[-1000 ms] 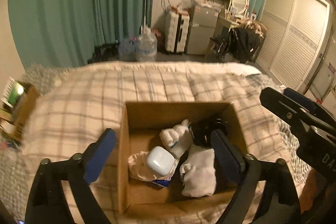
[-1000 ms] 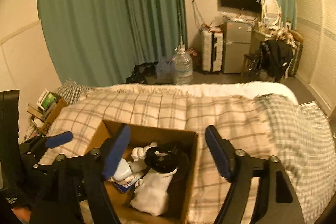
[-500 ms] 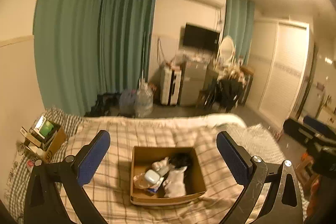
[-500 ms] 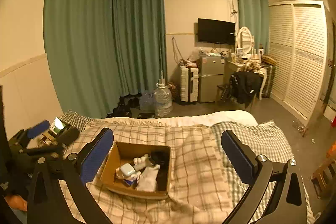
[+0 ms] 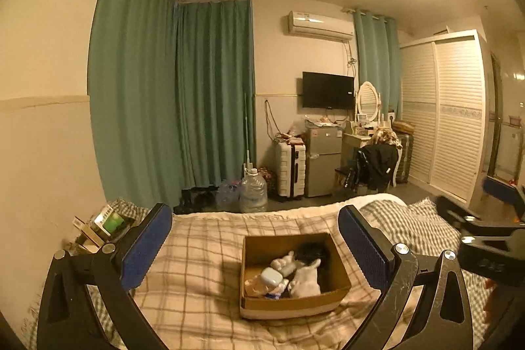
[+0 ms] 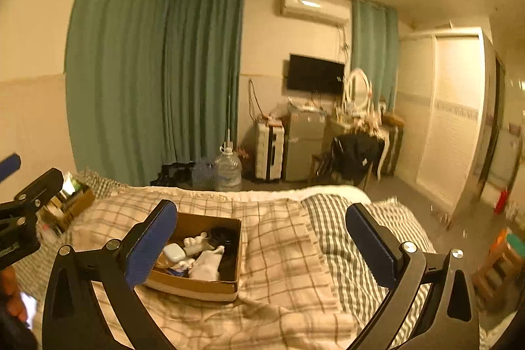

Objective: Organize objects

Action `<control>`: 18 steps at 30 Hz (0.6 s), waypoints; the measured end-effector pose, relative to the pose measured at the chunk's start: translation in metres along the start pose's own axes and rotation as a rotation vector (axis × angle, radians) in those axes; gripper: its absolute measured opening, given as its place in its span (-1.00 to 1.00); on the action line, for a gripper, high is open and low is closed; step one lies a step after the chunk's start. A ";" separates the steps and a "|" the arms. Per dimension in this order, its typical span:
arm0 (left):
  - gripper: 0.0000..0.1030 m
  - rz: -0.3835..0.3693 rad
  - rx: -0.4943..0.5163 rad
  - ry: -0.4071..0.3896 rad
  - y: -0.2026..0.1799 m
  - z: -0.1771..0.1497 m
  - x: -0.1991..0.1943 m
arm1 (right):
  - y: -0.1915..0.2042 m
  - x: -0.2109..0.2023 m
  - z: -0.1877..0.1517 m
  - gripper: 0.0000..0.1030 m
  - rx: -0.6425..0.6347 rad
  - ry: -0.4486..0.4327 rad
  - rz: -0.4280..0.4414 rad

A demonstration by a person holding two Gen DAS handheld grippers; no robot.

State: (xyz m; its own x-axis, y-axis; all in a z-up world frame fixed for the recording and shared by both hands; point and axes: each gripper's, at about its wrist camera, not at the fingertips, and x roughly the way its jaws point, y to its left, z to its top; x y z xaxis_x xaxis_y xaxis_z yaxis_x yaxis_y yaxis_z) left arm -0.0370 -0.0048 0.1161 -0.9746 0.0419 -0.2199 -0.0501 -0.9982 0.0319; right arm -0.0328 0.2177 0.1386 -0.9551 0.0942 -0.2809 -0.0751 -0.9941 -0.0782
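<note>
An open cardboard box sits on the checked bed. In it lie a white earbud case, white socks, a dark object and a white toy. The box also shows in the right wrist view. My left gripper is open and empty, held high above the bed and well back from the box. My right gripper is open and empty, also high and back, to the right of the box. The right gripper shows at the left wrist view's right edge.
The checked blanket covers the bed, with a striped blanket on the right. A small box of items stands left of the bed. A water jug, suitcase, fridge and chair stand beyond the foot.
Both grippers have risen and pulled back from the box, which now looks small and far below. Both stayed open and empty.
</note>
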 end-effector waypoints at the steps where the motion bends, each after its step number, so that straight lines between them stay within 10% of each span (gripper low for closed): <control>1: 1.00 0.007 0.002 -0.004 -0.002 -0.008 0.001 | 0.003 0.006 -0.010 0.99 -0.015 -0.010 0.003; 10: 1.00 0.109 0.094 0.038 -0.019 -0.100 0.034 | 0.015 0.077 -0.103 0.99 0.041 0.076 0.117; 18: 1.00 0.101 0.049 0.103 -0.014 -0.112 0.044 | 0.010 0.083 -0.106 0.99 0.042 0.084 0.080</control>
State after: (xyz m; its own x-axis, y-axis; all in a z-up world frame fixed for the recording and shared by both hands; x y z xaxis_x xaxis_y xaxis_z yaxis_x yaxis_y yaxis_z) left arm -0.0548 0.0066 -0.0033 -0.9477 -0.0657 -0.3123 0.0341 -0.9938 0.1056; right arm -0.0827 0.2208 0.0133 -0.9313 0.0166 -0.3638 -0.0128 -0.9998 -0.0127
